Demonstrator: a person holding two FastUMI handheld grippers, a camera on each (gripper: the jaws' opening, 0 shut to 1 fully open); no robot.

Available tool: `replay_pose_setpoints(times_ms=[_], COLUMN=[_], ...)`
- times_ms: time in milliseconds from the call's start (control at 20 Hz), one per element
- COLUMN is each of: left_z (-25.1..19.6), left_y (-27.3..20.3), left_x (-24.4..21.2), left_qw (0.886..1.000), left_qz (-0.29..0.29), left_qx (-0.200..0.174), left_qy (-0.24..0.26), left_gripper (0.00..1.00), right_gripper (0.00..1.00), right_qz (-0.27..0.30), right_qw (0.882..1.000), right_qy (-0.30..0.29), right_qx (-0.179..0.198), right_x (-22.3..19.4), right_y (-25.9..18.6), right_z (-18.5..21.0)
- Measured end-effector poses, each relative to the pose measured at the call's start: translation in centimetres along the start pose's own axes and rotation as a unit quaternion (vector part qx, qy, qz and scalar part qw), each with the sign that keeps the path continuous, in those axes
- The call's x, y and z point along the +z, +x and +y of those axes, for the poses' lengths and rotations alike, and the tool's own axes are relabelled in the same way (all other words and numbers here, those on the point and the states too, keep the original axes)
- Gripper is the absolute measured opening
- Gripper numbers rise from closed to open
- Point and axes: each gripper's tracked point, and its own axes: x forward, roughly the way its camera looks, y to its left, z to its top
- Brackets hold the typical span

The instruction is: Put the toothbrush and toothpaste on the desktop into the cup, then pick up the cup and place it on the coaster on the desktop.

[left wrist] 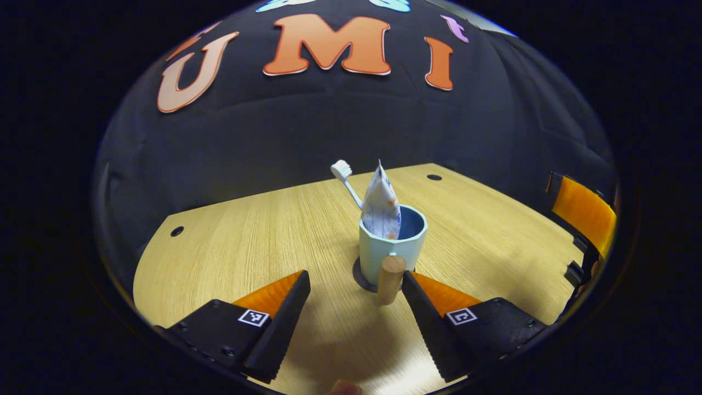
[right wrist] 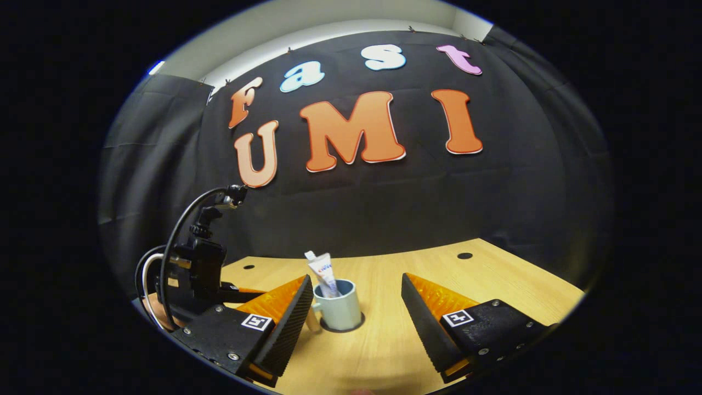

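From the left gripper view we look low across the desktop [left wrist: 230, 247] towards the black booth wall [left wrist: 307, 131], close to the cup [left wrist: 392, 241], which stands upright at centre just past our own wide-apart fingers. From the right gripper view we face the same wall [right wrist: 384, 208] from higher and farther back, with the cup [right wrist: 341, 310] smaller between the spread fingers. Both views share the cup, the wooden desktop [right wrist: 493, 280] and the wall; in the right gripper view we see the left gripper's body [right wrist: 194, 274] at the left.
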Motion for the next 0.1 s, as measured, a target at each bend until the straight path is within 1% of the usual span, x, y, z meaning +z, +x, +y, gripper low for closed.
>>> replay_pose_setpoints(times_ms=[100], left_z=[2.0], left_y=[-0.9], left_x=[0.9], left_qw=[0.999], left_qz=[-0.033], left_qx=[0.030], left_qy=[-0.002], left_gripper=[1.00], right_gripper=[0.97], right_qz=[-0.010], right_qw=[1.000], right_qy=[-0.012], right_qx=[0.004], right_x=[0.5], right_y=[0.7], right_z=[1.6])
